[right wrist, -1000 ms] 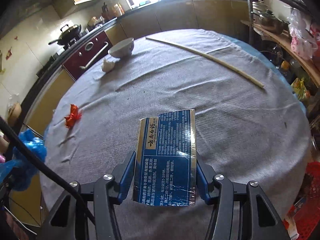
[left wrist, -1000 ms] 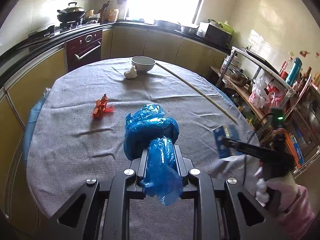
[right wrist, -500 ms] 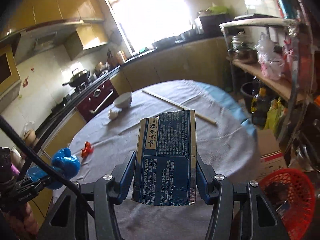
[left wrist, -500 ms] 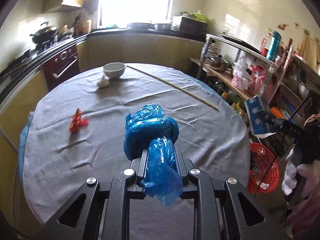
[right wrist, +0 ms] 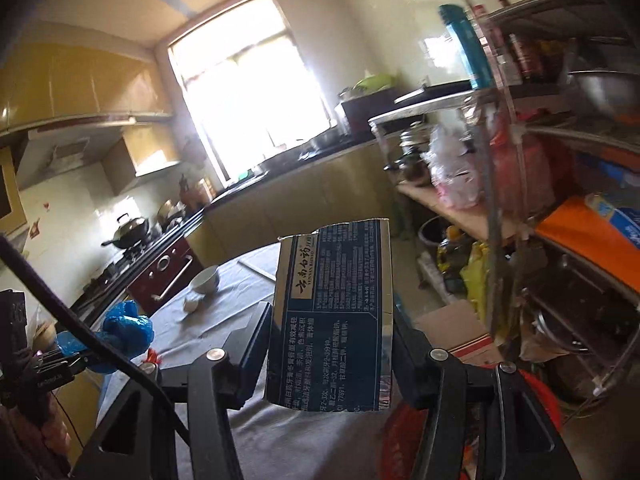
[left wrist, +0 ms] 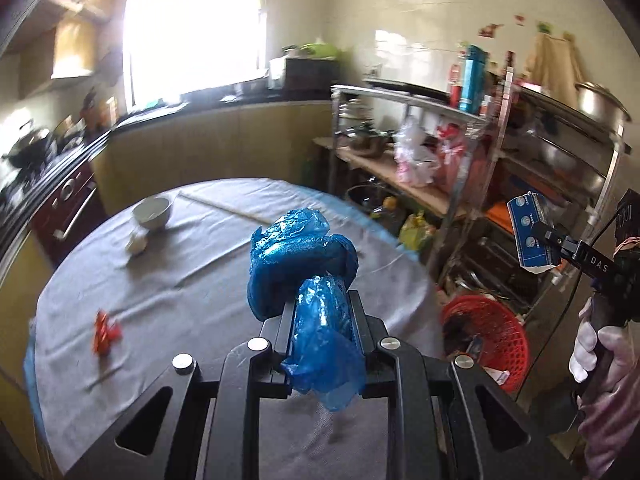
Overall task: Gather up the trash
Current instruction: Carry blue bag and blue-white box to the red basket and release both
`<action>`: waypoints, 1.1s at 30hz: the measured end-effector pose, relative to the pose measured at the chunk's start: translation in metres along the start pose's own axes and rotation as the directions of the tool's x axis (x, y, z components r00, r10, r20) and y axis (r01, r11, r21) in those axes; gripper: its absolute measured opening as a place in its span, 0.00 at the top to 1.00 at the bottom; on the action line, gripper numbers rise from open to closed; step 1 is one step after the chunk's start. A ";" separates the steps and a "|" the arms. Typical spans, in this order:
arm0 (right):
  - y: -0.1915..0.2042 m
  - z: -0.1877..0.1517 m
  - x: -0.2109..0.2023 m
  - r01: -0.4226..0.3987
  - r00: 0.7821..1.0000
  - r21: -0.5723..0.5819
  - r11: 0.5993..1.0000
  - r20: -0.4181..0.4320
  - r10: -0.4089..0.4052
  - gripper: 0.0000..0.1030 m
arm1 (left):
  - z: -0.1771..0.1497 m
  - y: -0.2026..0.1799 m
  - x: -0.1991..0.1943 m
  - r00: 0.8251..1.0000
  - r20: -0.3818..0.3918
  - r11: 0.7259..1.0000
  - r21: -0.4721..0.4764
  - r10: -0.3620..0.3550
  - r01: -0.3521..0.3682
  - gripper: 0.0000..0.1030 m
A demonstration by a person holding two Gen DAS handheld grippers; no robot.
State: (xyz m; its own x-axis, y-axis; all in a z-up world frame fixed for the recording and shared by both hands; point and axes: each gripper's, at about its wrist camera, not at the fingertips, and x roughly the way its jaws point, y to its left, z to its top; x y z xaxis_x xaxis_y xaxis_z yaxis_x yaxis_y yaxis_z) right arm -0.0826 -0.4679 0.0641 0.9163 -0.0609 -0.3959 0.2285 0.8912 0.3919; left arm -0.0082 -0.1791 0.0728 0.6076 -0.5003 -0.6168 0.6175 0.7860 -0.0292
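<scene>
kitchen | round table (left wrist: 192, 280) grey cloth | red basket (left wrist: 486, 330) beside

Home kitchen | wok (right wrist: 130, 227) on the stove (right wrist: 160, 268) | round cloth-covered table (left wrist: 192, 280) with a bowl (left wrist: 152, 212) | metal rack (left wrist: 500, 160) crowded with pots, maybe bottles, blurred | bright window (right wrist: 248, 108)

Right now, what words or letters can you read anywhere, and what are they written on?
"DAS" in white letters: on the black arm of the right gripper.
Large Chinese brand characters and many lines of small print: on the blue box, too small and skewed to read reliably.
Labels on shelf bottles: blurred, unreadable.
</scene>
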 end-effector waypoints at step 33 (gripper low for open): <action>-0.181 -0.064 -0.051 0.193 0.981 0.403 0.895 -0.076 -0.177 0.43 | 0.018 -0.207 0.111 0.897 -0.232 0.883 0.201 -0.377 0.424 0.77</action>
State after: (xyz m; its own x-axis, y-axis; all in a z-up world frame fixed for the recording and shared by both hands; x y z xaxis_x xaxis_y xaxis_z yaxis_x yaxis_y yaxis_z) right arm -0.1918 -0.5970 -0.0400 0.8336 -0.1834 -0.5211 0.5137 0.6044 0.6090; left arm -0.0601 -0.4038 0.0248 0.1958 -0.6609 -0.7245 0.9033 0.4092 -0.1291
